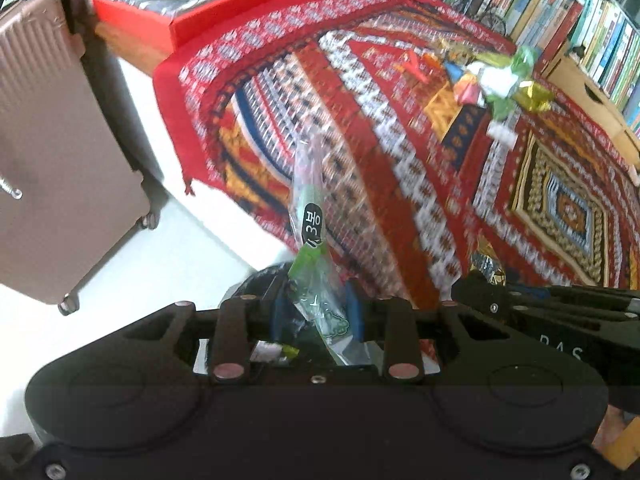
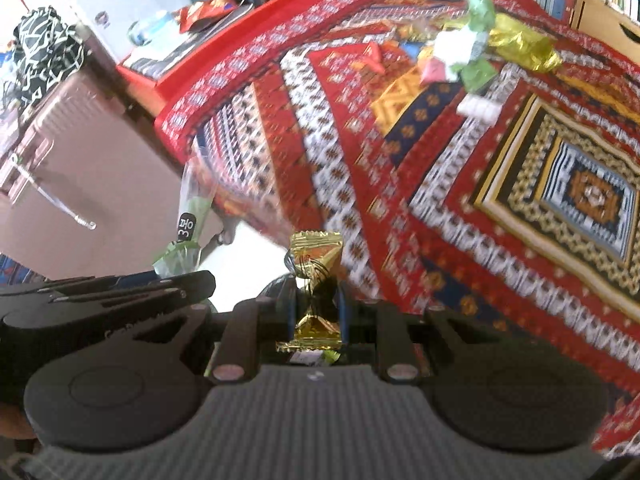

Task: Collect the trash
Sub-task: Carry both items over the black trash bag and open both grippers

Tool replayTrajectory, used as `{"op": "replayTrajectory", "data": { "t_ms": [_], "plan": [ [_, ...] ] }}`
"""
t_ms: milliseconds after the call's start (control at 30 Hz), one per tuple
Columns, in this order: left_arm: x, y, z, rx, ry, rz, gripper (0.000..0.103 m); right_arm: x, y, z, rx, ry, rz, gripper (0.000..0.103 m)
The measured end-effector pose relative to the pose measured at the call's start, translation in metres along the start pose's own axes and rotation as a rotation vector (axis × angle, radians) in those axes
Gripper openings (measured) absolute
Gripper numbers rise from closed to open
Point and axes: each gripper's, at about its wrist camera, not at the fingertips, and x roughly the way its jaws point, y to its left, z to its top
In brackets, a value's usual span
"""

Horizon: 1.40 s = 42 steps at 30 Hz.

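Over the near edge of the table (image 1: 400, 152), which wears a red patterned cloth, both tools are carrying trash. The left hand-held gripper (image 1: 316, 312) has its jaws drawn in on a clear wrapper (image 1: 310, 216) with green print and a black label; the wrapper stands up between the blue pads and its top flops freely. The right hand-held gripper (image 2: 318, 312) is closed almost fully on a gold wrapper (image 2: 316, 256), pinched at its narrow waist, with both ends fanning out above and below the pads. In each view the other tool shows just beside it, so the two travel close together.

More trash waits at the far side of the cloth: a loose heap of wrappers (image 1: 500, 80) in green, white, pink and gold, near the bookshelf (image 1: 540, 4). No bin shows in either view, so I cannot tell where the drop point lies.

The step in hand looks like carrying both pieces to a bin. To do it well, keep both grips firm, since the light films could slip out. Hold the tools apart enough that the floppy clear wrapper does not snag on the other tool. Release only once directly above the bin, one at a time, because such light pieces drift as they fall.
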Motion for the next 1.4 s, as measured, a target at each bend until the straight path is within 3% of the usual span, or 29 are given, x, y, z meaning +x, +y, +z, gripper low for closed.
{"op": "replayTrajectory", "data": {
  "t_ms": [533, 1400],
  "plan": [
    [0.025, 0.025, -0.057, 0.063, 0.125, 0.012, 0.030, 0.029, 0.011, -0.050, 0.052, 0.063, 0.051, 0.026],
    [0.069, 0.025, -0.062, 0.138, 0.200, 0.011, 0.030, 0.069, 0.000, -0.044, 0.059, 0.116, 0.058, 0.031]
  ]
}}
